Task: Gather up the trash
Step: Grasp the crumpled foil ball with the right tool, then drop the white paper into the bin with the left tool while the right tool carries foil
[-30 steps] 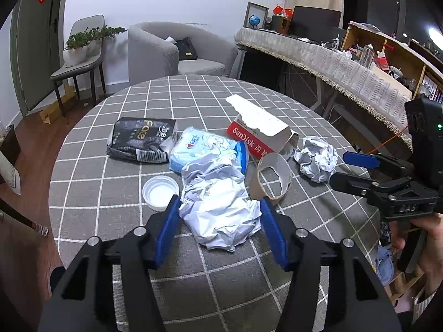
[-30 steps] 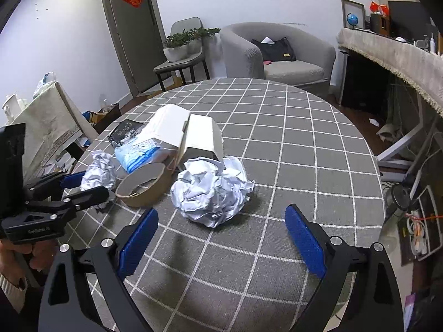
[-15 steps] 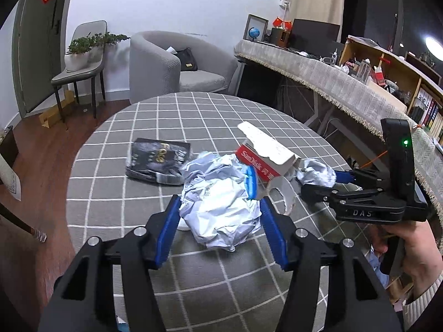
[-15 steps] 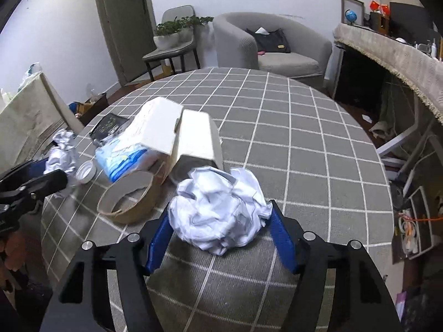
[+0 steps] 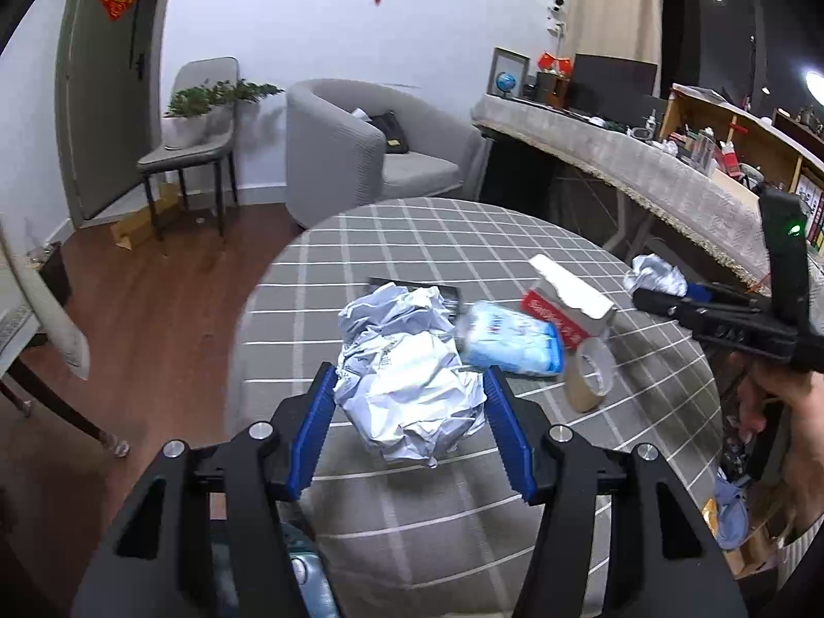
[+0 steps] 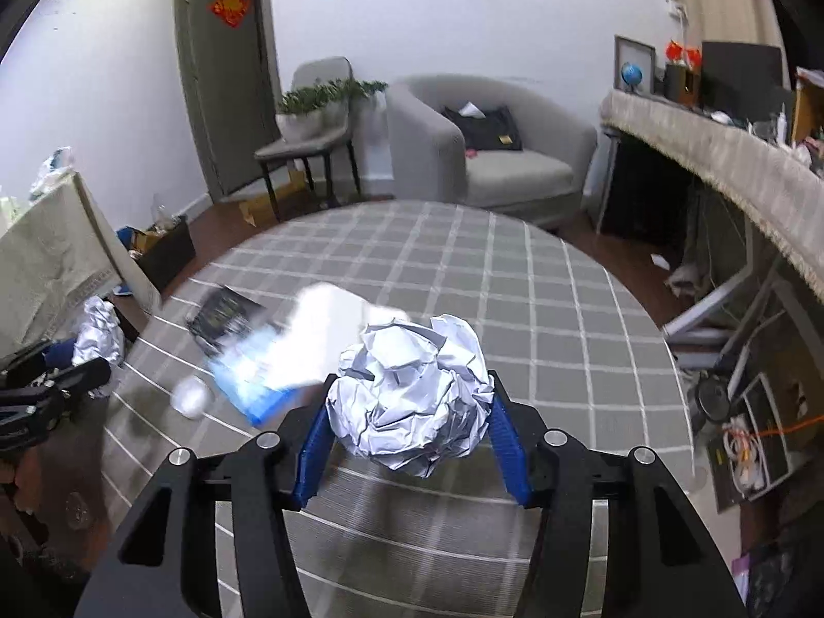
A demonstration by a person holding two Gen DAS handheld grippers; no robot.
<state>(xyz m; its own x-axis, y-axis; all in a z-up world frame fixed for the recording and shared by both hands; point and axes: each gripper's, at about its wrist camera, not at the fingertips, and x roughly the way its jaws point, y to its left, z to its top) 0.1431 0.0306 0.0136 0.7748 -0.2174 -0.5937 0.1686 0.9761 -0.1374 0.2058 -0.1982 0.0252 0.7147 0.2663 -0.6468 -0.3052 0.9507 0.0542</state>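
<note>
In the left wrist view, bare checked tabletop (image 5: 438,232) fills the frame's upper middle. A blue packet (image 5: 510,345), red box (image 5: 566,304) and tape roll (image 5: 592,376) crowd the right. Open floor (image 5: 154,309) lies left.

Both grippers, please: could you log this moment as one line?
left gripper: shut on crumpled white paper ball | right gripper: shut on second crumpled white paper ball | both above grey checked table

Checked round table (image 5: 412,237): box (image 5: 566,298), tape roll (image 5: 592,376)

Crumpled white paper ball (image 5: 409,386) — matt, creased — over a woven checked tablecloth (image 5: 412,510); glossy blue plastic packet (image 5: 510,345).
</note>
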